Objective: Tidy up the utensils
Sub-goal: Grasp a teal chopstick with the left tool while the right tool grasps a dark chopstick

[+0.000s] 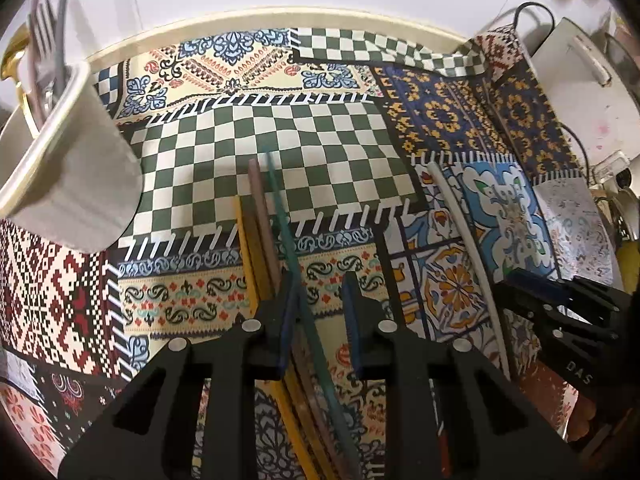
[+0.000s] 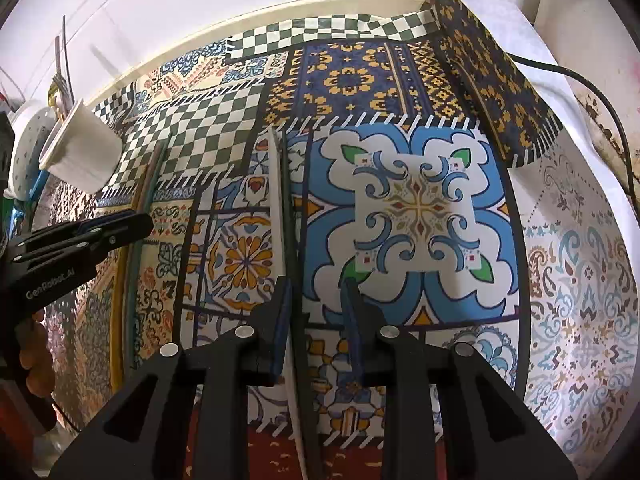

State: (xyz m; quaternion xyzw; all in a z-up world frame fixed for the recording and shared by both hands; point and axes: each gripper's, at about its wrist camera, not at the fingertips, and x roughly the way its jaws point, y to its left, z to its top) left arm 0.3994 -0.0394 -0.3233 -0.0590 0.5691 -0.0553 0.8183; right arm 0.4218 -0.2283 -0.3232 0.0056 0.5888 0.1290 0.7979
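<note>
Patchwork tablecloth [image 1: 260, 152] covers the table. Coloured chopsticks [image 1: 260, 216] — yellow, brown, teal — lie bundled at centre, running between the left gripper [image 1: 320, 304] jaws; pads look not quite pressed on them. White cup [image 1: 72, 176] with fork sits far left. Right gripper [image 2: 316, 300], jaws narrowly apart, straddles white and black sticks [image 2: 280, 216]. Best: pinch the whole bundle squarely before lifting.
</note>
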